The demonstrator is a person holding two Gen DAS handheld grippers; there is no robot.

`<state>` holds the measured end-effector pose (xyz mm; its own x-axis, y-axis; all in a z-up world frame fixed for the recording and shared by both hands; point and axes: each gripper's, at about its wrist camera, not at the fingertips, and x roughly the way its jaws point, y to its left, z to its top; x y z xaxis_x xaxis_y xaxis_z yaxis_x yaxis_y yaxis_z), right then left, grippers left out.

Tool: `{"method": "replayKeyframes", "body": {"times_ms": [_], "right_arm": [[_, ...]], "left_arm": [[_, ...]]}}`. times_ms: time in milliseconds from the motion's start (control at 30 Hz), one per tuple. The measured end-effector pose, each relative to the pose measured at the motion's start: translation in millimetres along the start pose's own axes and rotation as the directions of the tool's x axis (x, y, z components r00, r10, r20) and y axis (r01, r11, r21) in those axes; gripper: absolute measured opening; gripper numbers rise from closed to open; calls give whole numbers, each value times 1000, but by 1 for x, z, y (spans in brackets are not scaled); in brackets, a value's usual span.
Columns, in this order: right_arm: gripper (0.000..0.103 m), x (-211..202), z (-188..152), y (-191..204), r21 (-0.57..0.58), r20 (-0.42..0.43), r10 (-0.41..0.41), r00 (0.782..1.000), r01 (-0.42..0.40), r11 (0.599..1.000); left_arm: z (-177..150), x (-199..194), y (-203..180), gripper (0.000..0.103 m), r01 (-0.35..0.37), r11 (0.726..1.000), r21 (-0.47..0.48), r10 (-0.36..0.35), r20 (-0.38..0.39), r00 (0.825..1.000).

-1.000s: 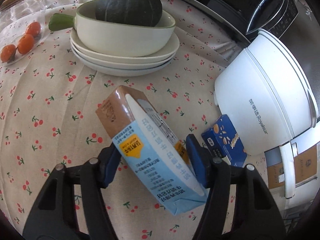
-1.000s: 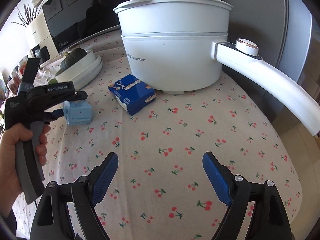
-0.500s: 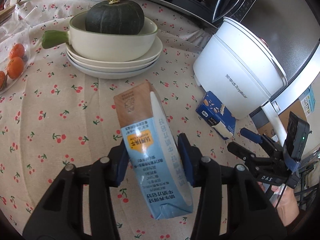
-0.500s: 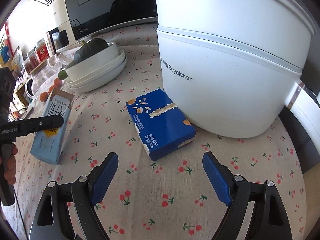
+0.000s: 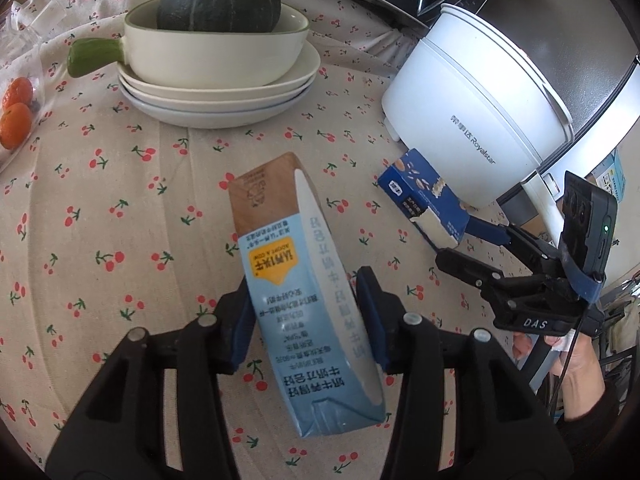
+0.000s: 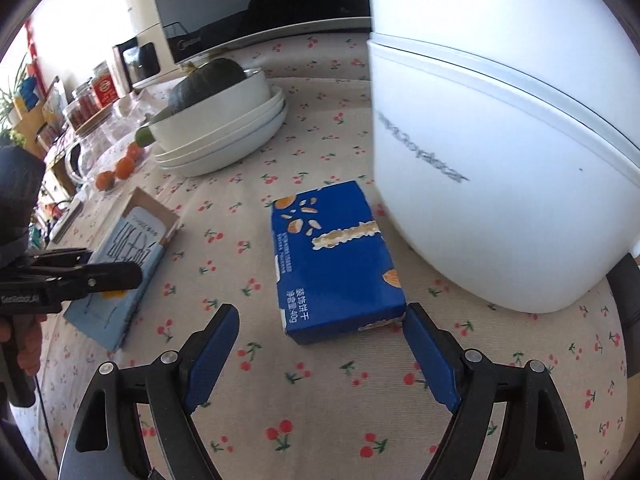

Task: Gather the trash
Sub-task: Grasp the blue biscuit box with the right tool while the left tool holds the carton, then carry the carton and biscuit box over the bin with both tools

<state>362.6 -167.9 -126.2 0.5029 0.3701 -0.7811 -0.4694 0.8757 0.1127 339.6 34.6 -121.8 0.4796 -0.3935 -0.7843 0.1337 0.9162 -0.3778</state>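
1. Underneath everything lies a cherry-print cloth (image 5: 120,208), covering the whole table.
2. At the right stands a white pot (image 5: 476,104), its wall filling the upper right of the right wrist view (image 6: 520,160).
3. Behind, a stack of plates (image 5: 224,96) carries a cream pan (image 5: 212,50) with a green handle, and a dark squash (image 5: 218,0) sits in the pan.
4. Nearer, the left gripper (image 5: 304,316) is clamped on a pale blue carton (image 5: 296,280): both blue pads press its long sides. The carton points away from the camera, brown end far, folded end near. From the right wrist view its near end seems to rest on the cloth (image 6: 120,272), though I cannot tell for sure.
5. Just beside the pot lies a blue box (image 5: 424,196), flat on the cloth, one torn end showing white. Its far corner is close to the pot's base; whether they touch is unclear.
6. Around the box's near end the right gripper (image 6: 320,356) is spread wide, holding nothing. Its right pad (image 6: 428,356) is at the box's near right corner, contact unclear, and its left pad stands apart from the box.
7. Lastly, small oranges (image 5: 16,120) lie at the far left edge, well apart from both cartons.
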Motion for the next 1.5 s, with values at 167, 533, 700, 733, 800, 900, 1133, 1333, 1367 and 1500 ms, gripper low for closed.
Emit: {"method": "replayKeyframes", "body": {"times_ms": [167, 533, 700, 733, 800, 900, 1133, 1333, 1367, 1500], "right_arm": [[85, 3, 2, 14, -65, -4, -95, 995, 95, 993], [60, -4, 3, 16, 49, -34, -152, 988, 154, 987], [60, -51, -5, 30, 43, 4, -154, 988, 154, 987], [60, -62, -8, 32, 43, 10, -157, 988, 156, 987], [60, -82, -14, 38, 42, 21, -164, 986, 163, 986], [60, -114, -26, 44, 45, 39, -172, 984, 170, 984], [60, -179, -58, 63, 55, 79, -189, 979, 185, 981], [60, -226, -93, 79, 60, 99, -205, 974, 200, 978], [60, -232, -100, 81, 64, 103, -205, 973, 199, 978], [60, -251, -127, 87, 86, 108, -218, 970, 209, 974]], "left_arm": [[-3, 1, -1, 49, -7, 1000, 0, 7, -10, 1000], [-16, -21, -6, 41, -44, 999, 25, 44, -14, 999], [-28, -54, -32, 41, -68, 995, 79, 67, 21, 998], [-31, -61, -38, 41, -73, 993, 91, 70, 28, 997], [-37, -75, -50, 41, -84, 990, 117, 79, 43, 996], [-48, -95, -65, 41, -89, 986, 142, 81, 59, 995], [-82, -135, -99, 41, -88, 978, 189, 71, 93, 993], [-115, -160, -125, 41, -67, 975, 210, 44, 110, 993], [-121, -162, -129, 41, -62, 975, 214, 39, 112, 993], [-145, -167, -143, 41, -50, 969, 240, 24, 107, 994]]}}
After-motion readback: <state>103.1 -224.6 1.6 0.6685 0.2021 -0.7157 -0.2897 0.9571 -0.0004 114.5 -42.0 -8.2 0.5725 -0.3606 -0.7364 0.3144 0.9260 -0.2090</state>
